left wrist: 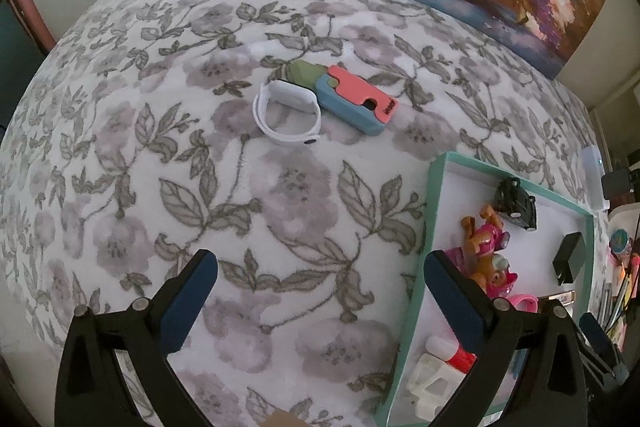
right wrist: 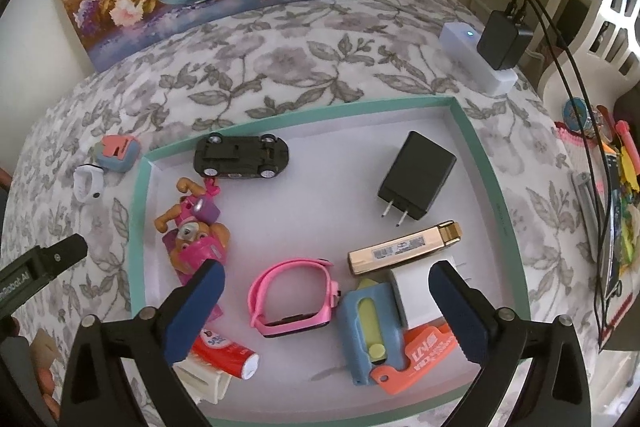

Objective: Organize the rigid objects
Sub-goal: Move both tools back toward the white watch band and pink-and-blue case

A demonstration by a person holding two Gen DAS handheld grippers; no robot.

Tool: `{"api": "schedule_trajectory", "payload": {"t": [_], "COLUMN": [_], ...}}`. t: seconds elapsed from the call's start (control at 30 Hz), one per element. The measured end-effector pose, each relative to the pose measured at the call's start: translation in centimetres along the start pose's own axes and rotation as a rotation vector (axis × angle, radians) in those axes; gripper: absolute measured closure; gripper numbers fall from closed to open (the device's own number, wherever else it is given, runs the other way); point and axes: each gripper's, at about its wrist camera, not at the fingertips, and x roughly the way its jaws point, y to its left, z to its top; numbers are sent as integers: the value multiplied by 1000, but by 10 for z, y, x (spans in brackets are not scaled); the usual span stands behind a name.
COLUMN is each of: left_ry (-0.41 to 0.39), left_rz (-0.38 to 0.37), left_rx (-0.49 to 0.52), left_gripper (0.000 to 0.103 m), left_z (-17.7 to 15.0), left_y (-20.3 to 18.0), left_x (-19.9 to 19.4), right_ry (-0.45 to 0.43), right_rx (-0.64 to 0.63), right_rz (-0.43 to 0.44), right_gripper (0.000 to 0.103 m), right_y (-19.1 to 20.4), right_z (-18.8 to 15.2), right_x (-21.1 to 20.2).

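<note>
A white watch band (left wrist: pixel 286 117) lies looped on the floral bedspread in the upper middle of the frame, touching a coral-and-blue utility knife (left wrist: pixel 356 103) to its right. At lower right, the teal-rimmed tray (right wrist: pixel 490 163) holds a black toy car (right wrist: pixel 240 157), black charger (right wrist: pixel 416 177), pink watch (right wrist: pixel 294 297) and pink pup figure (right wrist: pixel 196 231).

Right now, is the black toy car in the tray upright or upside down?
Upside down: the black toy car shows its flat underside and all four wheels facing up inside the teal tray.
</note>
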Motion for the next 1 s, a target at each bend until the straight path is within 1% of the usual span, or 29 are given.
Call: {"api": "schedule_trajectory", "payload": {"t": [0.2,0.3,0.4,0.5,0.63,0.83,1.0], "left_ry": [-30,-38,-39,-39,-36,-29,-27], "left_rz": [26,39,32,28,14,1,9], "left_rx": [-34,-54,-81,-102,-125,-150,-167], "left_gripper": [0,0,0,0,0,0,0], "left_z": [8,12,15,17,19,24,29], "left_y": [14,24,34,43,50,58,66], "left_x": [-4,-5,-4,-4,-3,0,6], "right_ry": [-16,-51,-82,-105,-149,-123,-131], "right_rx": [-20,-19,-11,-36,-39,-49,-51], "right_rz": [36,67,94,68,84,73,71], "right_gripper": [0,0,0,0,0,0,0], "right_y": [16,23,30,37,41,48,53], "right_z": [2,4,7,10,10,14,18], "right_x": [-2,-5,-9,-10,-11,-5,-1]}}
